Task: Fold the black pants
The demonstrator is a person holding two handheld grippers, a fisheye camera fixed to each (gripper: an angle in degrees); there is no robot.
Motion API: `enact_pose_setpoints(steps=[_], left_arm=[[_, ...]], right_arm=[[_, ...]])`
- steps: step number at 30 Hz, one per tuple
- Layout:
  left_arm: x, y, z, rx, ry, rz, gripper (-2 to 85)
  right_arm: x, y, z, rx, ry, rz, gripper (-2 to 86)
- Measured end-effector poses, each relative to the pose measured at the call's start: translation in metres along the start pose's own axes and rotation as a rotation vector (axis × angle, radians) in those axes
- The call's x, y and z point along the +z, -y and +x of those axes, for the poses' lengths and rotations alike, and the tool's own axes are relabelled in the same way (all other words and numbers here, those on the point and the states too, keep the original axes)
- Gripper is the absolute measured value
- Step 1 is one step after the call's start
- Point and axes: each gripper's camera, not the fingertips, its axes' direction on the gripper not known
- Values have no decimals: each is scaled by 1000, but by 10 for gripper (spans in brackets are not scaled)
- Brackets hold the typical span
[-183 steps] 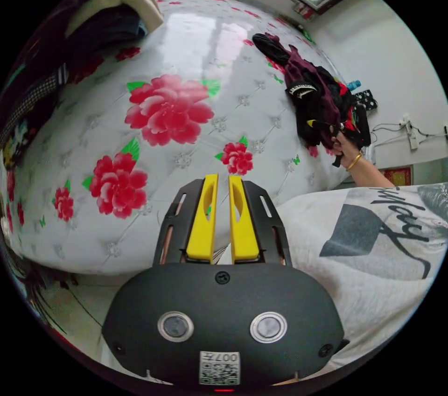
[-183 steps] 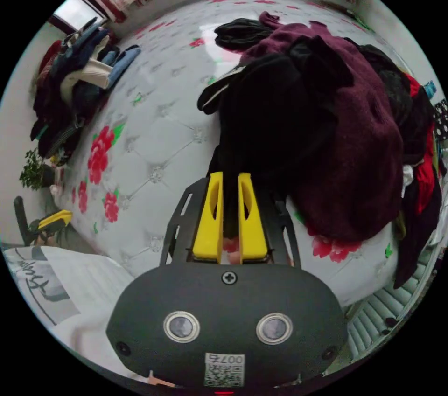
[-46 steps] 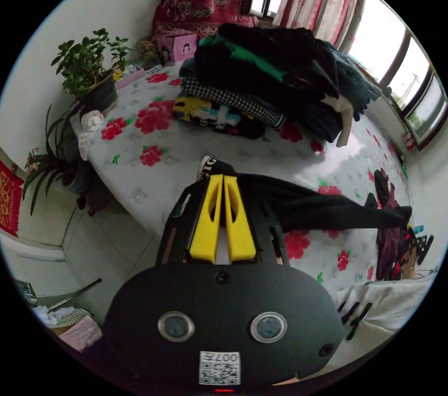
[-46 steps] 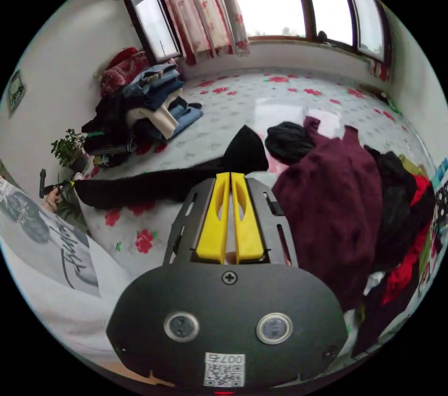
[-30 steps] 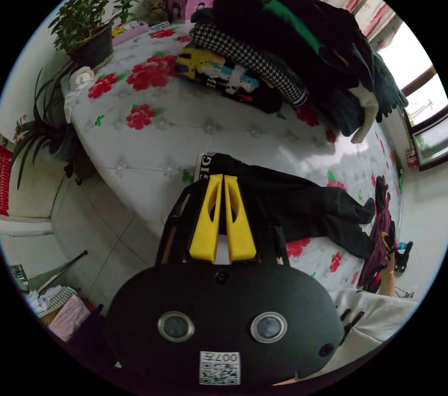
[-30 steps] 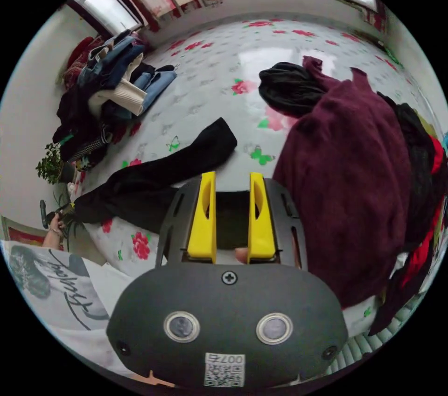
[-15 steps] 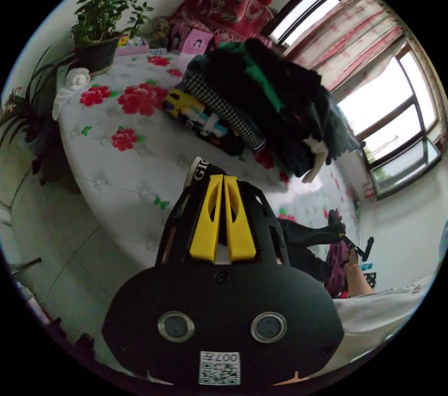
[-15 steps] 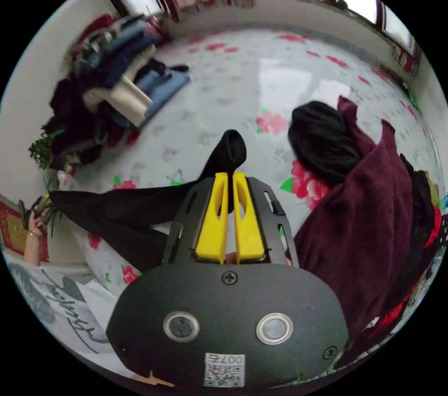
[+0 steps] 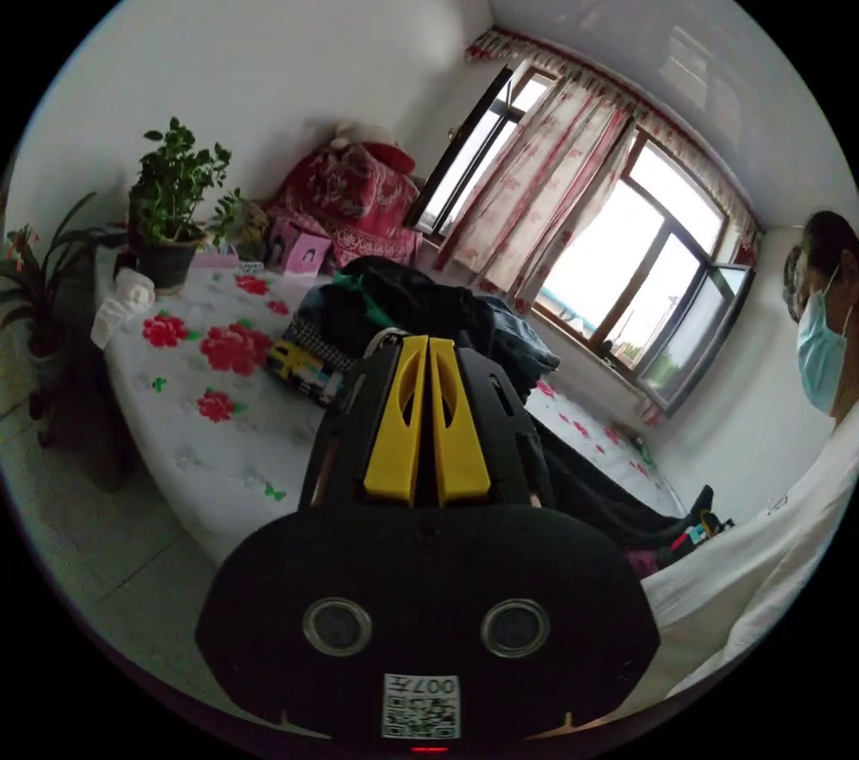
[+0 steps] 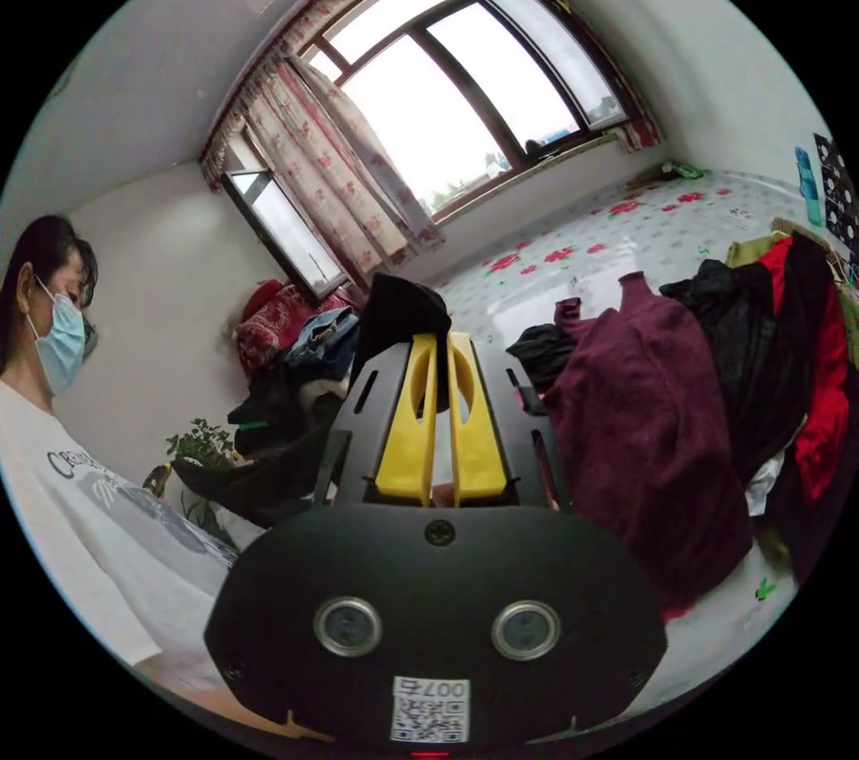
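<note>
Left gripper view has the left gripper point(image 9: 428, 348) in its middle, with the two yellow jaws pressed together on the waistband end of the black pants point(image 9: 599, 502). A small piece of the white waistband shows just left of the jaw tips. From this gripper the dark cloth runs away to the right, low above the flowered bed cover point(image 9: 192, 429), and ends near the right gripper point(image 9: 710, 521), which is small at the far right beside the person's white shirt point(image 9: 761, 581). So the long axis of the pants goes across, from one gripper to the other, with the waist on the left side and the leg ends on the right side. Behind the left gripper stands a pile of folded clothes point(image 9: 501, 330), and further left a potted plant point(image 9: 170, 205) is on the corner of the bed. In the right gripper view, the right gripper point(image 10: 440, 348) has its jaws closed on a leg end of the black pants point(image 10: 398, 317), which stands up as a dark fold above the jaw tips. The rest of the pants hangs in a band to the left, toward the person. A maroon sweater point(image 10: 644, 429) lies just to the right, on a heap of mixed clothes point(image 10: 796, 384).
</note>
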Motion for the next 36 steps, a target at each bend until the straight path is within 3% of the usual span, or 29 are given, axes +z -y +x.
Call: enact_pose_setpoints(steps=[5,8,9,11,13,17,22,25,28,30,36], left_arm=[[59,20,15,32,85,-30,-7],[145,28,5,55,79,-159,2],[179,24,-7,16,152,-222,17],[216,11,-24,-48,264,-320,48],[230,-7,-35,-88,314,-368,62],[236,-69,-43,-73,394,-481,65],[250,-142,-53,-160,429,-679,74],[272,-171,-36,-146,450,-756,83],[310,-197,-11,-66,510,-858,89],[336,-210,23,159,650,-866,68],[393,-237,78,505,713,-970,5]], right_arm=[[38,33,-18,-40,52,20,5],[100,58,-32,-62,21,-4,17],[132,63,-34,-70,-31,-37,27],[182,60,-26,-15,-110,-124,42],[236,38,-7,44,-168,-341,56],[259,-29,-1,13,-196,-514,63],[268,-136,-23,-210,-266,-870,73],[278,-163,-42,-373,-313,-980,79],[298,-169,-50,-444,-345,-998,83],[316,-171,-46,-441,-368,-1007,80],[344,-168,-24,-359,-414,-1029,28]])
